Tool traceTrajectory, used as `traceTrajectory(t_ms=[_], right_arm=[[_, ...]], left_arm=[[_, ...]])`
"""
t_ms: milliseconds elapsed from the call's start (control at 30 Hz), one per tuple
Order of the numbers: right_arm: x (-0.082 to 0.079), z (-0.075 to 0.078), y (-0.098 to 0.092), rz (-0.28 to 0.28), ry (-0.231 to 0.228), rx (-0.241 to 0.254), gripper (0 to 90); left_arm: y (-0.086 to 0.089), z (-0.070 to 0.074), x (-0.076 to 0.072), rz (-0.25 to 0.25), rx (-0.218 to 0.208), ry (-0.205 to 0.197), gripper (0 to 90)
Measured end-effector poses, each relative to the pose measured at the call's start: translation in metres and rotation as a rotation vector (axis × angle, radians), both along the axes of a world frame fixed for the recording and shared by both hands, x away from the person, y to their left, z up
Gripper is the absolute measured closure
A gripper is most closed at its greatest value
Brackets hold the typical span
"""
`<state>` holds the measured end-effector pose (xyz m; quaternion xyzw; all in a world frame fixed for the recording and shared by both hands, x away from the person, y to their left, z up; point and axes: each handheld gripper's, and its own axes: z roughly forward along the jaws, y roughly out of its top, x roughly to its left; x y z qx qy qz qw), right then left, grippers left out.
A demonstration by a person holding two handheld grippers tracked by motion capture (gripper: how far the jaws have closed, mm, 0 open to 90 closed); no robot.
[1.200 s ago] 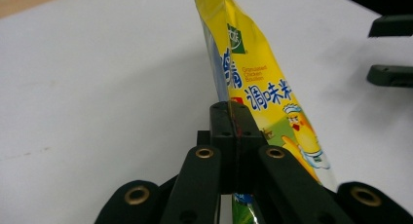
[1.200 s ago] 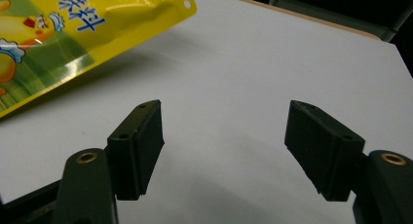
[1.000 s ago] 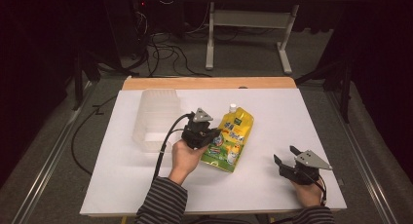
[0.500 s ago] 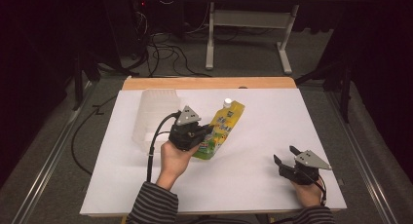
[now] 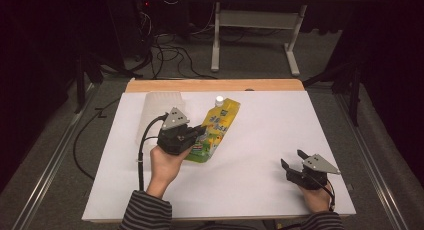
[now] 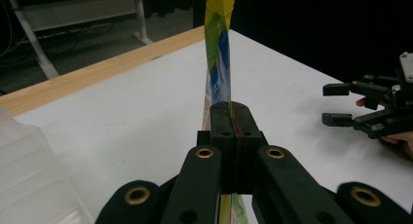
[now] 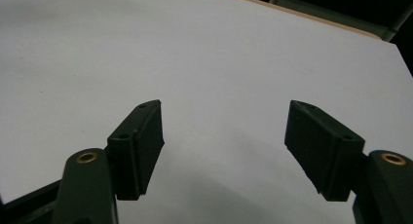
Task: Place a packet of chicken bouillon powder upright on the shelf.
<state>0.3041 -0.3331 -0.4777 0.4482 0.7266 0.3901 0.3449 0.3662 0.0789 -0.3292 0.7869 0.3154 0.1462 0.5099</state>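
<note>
Since the earlier frame my left gripper (image 5: 199, 135) has carried the yellow plastic drink pouch with white cap (image 5: 219, 123) left, to centre frame beside the clear plastic container (image 5: 152, 106), jaws clamped on its edge. My right gripper (image 5: 295, 164) waits open, lower right. Such a thin pinch could let the pouch slip.

the high view looks forward and down from above the person's side, taking in the whole white desk (image 5: 260, 140) and the floor beyond. the left gripper view rides close behind its tongs (image 6: 233, 131), facing across the desk toward the right tongs (image 6: 336, 104). the right gripper view looks low and near along its tongs (image 7: 224, 131) over bare desk, a patch the other two views share.
</note>
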Motion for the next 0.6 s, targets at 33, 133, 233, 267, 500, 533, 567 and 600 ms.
traceTrajectory(t_ms=[33, 133, 233, 267, 500, 533, 567, 600], right_arm=[[0.0, 0.0, 0.0, 0.0, -0.001, 0.0, 31.0], [0.0, 0.0, 0.0, 0.0, -0.001, 0.0, 31.0], [0.0, 0.0, 0.0, -0.001, 0.0, 0.001, 31.0], [0.0, 0.0, 0.0, 0.0, 0.001, 0.001, 31.0], [0.0, 0.0, 0.001, -0.002, 0.004, 0.0, 31.0], [0.0, 0.0, 0.001, -0.002, 0.004, -0.001, 31.0], [0.001, 0.0, 0.001, -0.003, 0.005, -0.001, 31.0], [0.001, 0.0, 0.001, -0.004, 0.006, 0.001, 31.0]], left_arm=[[0.004, 0.002, -0.001, 0.011, -0.01, -0.007, 90.0], [0.009, 0.004, -0.002, 0.019, -0.013, -0.011, 90.0], [0.02, 0.007, -0.003, 0.041, -0.016, -0.014, 90.0], [0.022, 0.008, -0.003, 0.045, -0.014, -0.016, 90.0], [0.04, 0.01, -0.001, 0.087, -0.026, -0.019, 90.0], [0.041, 0.011, 0.0, 0.09, -0.026, -0.02, 90.0], [0.043, 0.011, 0.001, 0.097, -0.027, -0.022, 90.0], [0.045, 0.012, 0.001, 0.101, -0.029, -0.026, 90.0]])
